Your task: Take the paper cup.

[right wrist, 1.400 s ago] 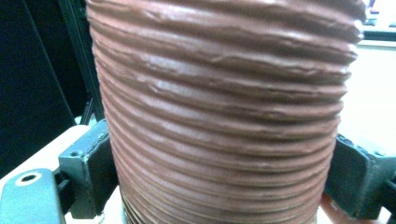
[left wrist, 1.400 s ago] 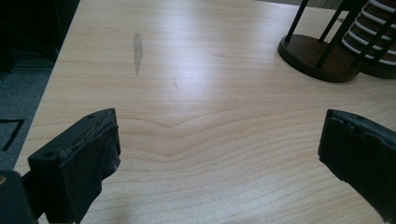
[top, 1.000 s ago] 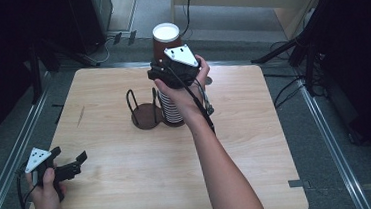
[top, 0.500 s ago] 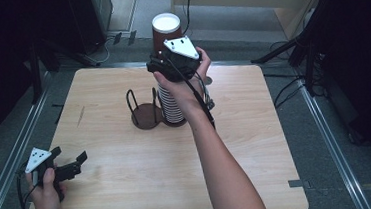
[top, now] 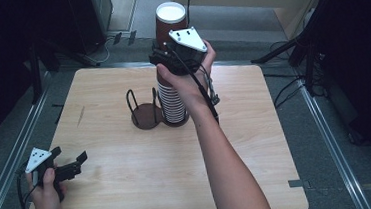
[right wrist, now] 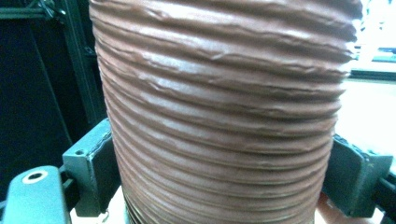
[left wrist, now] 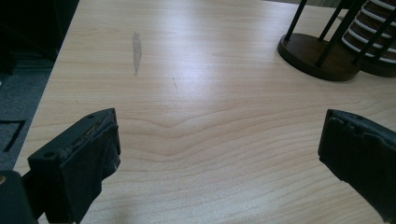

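Progress is judged partial: the ribbed brown paper cup [top: 171,21] is clamped by the right gripper [top: 170,60] above the stack of brown-and-white cups [top: 172,101], unplaced, the dark wire holder [top: 145,111] empty, while the left gripper [top: 70,166] rests open, idle.

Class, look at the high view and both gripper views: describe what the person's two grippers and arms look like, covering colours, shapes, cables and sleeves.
Both grippers are black, each topped by a pale grey three-cornered plate dotted with small holes. The left gripper has two blocky black jaws with worn, frayed padding. The right gripper has dark jaws with screw holes, and a black cable trails from it along the forearm. The left one trails a black cable too. Both forearms are bare, with no sleeves visible.
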Demonstrator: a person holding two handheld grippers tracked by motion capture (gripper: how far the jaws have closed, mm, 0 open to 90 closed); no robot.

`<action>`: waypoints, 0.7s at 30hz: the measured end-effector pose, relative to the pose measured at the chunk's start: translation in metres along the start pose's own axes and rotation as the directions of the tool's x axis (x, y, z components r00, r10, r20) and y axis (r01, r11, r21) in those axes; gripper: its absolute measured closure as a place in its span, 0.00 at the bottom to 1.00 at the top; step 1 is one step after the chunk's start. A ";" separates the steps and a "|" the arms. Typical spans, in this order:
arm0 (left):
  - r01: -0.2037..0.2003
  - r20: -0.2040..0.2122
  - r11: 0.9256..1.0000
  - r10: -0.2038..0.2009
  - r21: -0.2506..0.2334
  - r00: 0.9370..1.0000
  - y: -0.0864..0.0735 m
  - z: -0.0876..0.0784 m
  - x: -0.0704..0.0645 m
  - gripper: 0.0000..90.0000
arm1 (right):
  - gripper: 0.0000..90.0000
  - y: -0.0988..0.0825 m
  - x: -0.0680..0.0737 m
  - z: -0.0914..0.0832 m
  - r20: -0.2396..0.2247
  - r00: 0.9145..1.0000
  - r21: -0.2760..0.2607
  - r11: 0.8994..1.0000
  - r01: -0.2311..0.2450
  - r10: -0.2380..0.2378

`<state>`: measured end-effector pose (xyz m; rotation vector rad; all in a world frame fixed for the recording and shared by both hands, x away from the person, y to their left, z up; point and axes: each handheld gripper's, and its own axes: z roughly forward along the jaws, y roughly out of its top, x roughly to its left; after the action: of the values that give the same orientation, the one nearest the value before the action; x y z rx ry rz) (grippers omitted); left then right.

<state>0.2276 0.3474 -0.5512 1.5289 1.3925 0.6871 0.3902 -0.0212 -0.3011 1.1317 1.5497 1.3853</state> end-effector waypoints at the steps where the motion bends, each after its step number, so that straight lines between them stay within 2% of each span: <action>1: 0.001 0.000 1.000 -0.001 -0.001 1.000 0.000 0.000 0.000 0.00 | 0.14 0.001 0.000 -0.001 -0.002 1.000 -0.001 1.000 0.003 -0.003; 14: -0.002 0.002 1.000 0.002 0.003 1.000 0.000 0.000 0.000 0.00 | 0.14 0.017 -0.005 -0.012 0.006 1.000 -0.035 0.999 0.001 -0.001; 21: -0.002 0.001 1.000 0.002 0.003 1.000 0.000 0.000 0.000 0.00 | 0.14 0.018 -0.017 -0.019 0.032 0.999 -0.039 0.999 0.002 -0.001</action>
<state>0.2276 0.3471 -0.5511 1.5331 1.3915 0.6856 0.3799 -0.0431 -0.2810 1.1240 1.4948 1.3843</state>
